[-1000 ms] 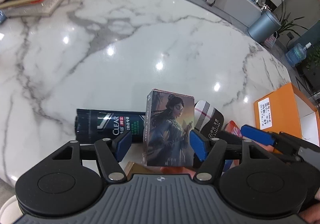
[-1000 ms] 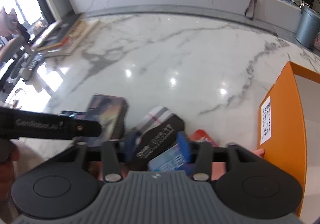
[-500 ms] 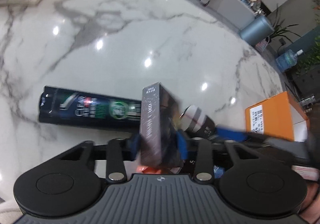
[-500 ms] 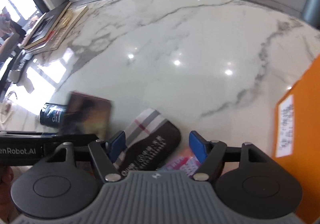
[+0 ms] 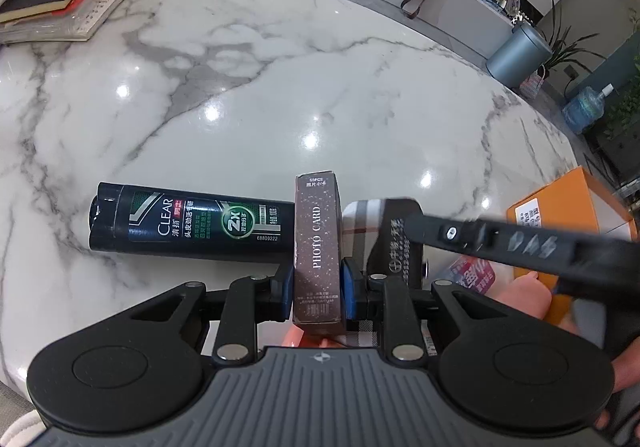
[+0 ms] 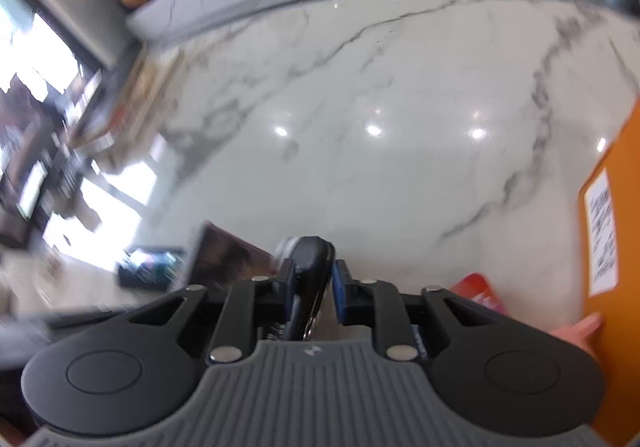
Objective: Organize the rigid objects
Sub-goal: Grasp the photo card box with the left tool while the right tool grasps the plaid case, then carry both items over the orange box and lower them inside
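Both tools are at the picking-up step. The left gripper is closing its jaws, and its blue pads already press the two narrow sides of the photo card box, a stiff brown cardboard carton that stands upright. The right gripper is clamped together on a black pouch with a smooth, leather-like skin and a plaid panel.

Behind the box, a glossy dark shampoo bottle lies on its side on the polished marble table. Farther right stands the open orange box. I judge that the next move is to lift both things and carry them there, keeping them level.
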Tool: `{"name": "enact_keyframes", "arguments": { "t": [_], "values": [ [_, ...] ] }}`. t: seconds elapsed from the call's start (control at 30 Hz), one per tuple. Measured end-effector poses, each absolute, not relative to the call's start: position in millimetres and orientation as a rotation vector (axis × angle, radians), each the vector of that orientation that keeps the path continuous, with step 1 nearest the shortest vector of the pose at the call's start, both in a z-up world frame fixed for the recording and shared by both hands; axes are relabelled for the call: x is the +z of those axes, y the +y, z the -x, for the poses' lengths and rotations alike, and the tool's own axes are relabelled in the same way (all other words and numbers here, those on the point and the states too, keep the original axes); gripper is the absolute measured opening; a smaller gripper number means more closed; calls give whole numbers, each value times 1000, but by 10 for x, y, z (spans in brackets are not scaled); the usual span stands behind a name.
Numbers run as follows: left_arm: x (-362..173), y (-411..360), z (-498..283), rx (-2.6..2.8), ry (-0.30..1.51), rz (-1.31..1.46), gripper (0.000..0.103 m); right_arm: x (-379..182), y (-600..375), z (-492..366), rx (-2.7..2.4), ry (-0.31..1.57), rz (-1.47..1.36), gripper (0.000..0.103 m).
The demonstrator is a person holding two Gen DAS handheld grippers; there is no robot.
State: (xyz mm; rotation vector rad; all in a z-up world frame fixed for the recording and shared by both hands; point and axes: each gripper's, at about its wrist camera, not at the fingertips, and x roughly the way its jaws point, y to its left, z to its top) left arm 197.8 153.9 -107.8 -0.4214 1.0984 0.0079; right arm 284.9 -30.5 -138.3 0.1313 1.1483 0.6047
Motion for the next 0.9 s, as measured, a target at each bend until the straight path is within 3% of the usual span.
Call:
{"name": "enact_keyframes", "arguments": {
  "t": [0.13, 0.33, 0.47, 0.9],
  "values": [
    [-1088, 1529, -1953, 10, 1098, 413, 27, -1381, -349, -2826, 599, 1180, -309, 19],
    [-1148, 1552, -1951, -5, 1107, 436, 26, -1453, -147, -2676, 578, 1195, -230, 22],
    [-1125, 1548, -1922, -13, 1081, 434, 25, -1461, -121, -2632, 554, 1177, -190, 18],
    [-431, 1211, -1668, -69, 931, 471, 25, -865, -625, -2352, 565, 1004, -155, 17]
  ]
}}
